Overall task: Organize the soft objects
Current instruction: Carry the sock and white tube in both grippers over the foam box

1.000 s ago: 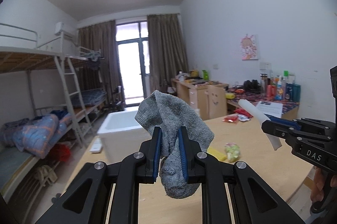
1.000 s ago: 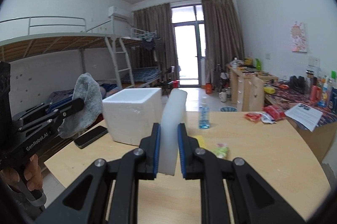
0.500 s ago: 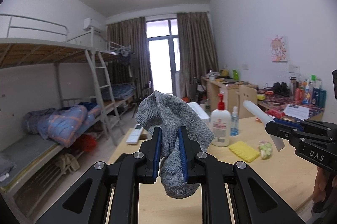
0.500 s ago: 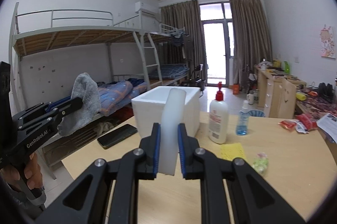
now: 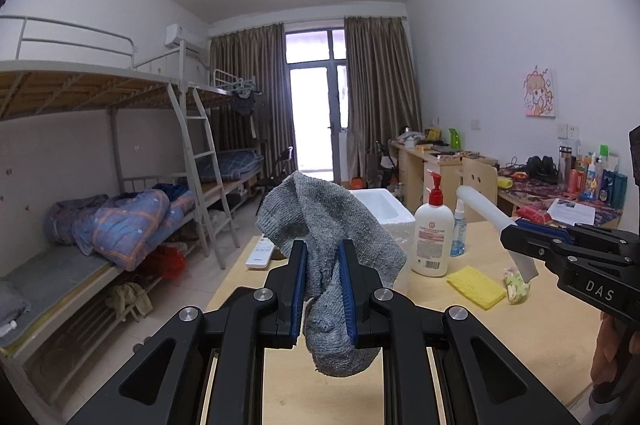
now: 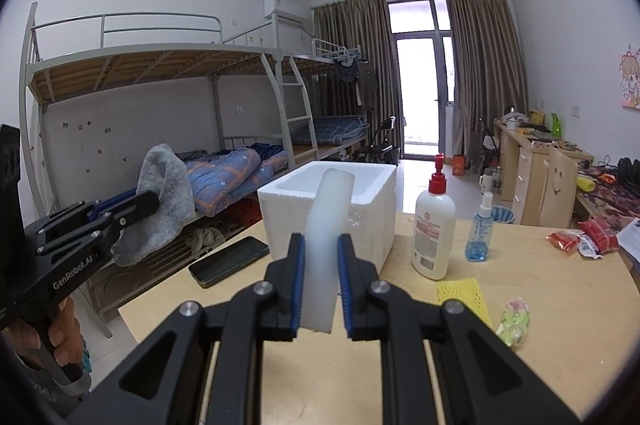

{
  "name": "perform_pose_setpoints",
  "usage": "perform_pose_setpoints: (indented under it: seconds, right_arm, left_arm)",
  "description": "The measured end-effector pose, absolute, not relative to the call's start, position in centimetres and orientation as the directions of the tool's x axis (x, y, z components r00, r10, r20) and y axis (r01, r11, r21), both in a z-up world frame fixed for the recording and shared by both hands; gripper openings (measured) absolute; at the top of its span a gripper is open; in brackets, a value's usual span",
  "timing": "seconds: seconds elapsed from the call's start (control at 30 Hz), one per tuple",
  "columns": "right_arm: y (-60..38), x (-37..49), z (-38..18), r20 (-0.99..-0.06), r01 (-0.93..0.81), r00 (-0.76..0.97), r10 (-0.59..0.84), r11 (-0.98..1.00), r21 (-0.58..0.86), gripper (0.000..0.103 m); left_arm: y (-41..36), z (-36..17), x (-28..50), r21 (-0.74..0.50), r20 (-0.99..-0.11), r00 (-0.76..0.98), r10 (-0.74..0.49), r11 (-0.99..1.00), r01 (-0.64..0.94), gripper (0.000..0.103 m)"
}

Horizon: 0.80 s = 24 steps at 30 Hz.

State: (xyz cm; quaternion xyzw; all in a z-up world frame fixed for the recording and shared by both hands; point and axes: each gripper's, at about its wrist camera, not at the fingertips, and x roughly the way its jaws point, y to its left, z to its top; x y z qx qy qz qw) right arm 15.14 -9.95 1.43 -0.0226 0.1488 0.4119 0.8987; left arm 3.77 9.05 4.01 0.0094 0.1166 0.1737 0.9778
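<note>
Left wrist view: left tool (image 5: 323,289) pinches grey sock (image 5: 328,225), held above the table (image 5: 540,329).

Right wrist view: right tool (image 6: 319,285) pinches white foam strip (image 6: 325,237), apparently clear of foam box (image 6: 372,209).

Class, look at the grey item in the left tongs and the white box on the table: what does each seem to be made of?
Grey sock: knitted fabric, matte and fuzzy, judging by its ribbed weave and limp drape. White box: probably expanded polystyrene foam, given its thick walls, dull grainy surface and crumbly edges.
</note>
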Motion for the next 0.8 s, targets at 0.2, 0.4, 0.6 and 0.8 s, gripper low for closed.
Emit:
perform_pose_setpoints:
  seconds: [0.2,0.4,0.6,0.8]
  right_arm:
    - [-8.9,15.6,1.9,-0.297,-0.75,0.613,0.732,0.658,0.073,0.019]
    - [-7.6,16.5,2.6,-0.311,-0.756,0.605,0.733,0.651,0.066,0.019]
    - [-6.2,17.6,3.5,-0.322,-0.765,0.593,0.738,0.641,0.061,0.019]
    - [-4.5,19.3,4.2,-0.342,-0.766,0.585,0.736,0.639,0.065,0.019]
  left_arm:
    - [9.8,4.4,4.4,0.064,-0.216,0.915,0.341,0.94,-0.335,0.018]
    - [10.8,5.0,5.6,0.047,-0.211,0.919,0.332,0.943,-0.33,0.018]
    - [11.5,5.1,7.0,0.051,-0.216,0.921,0.326,0.945,-0.322,0.018]
    - [12.1,5.3,8.8,0.055,-0.218,0.922,0.32,0.947,-0.316,0.018]
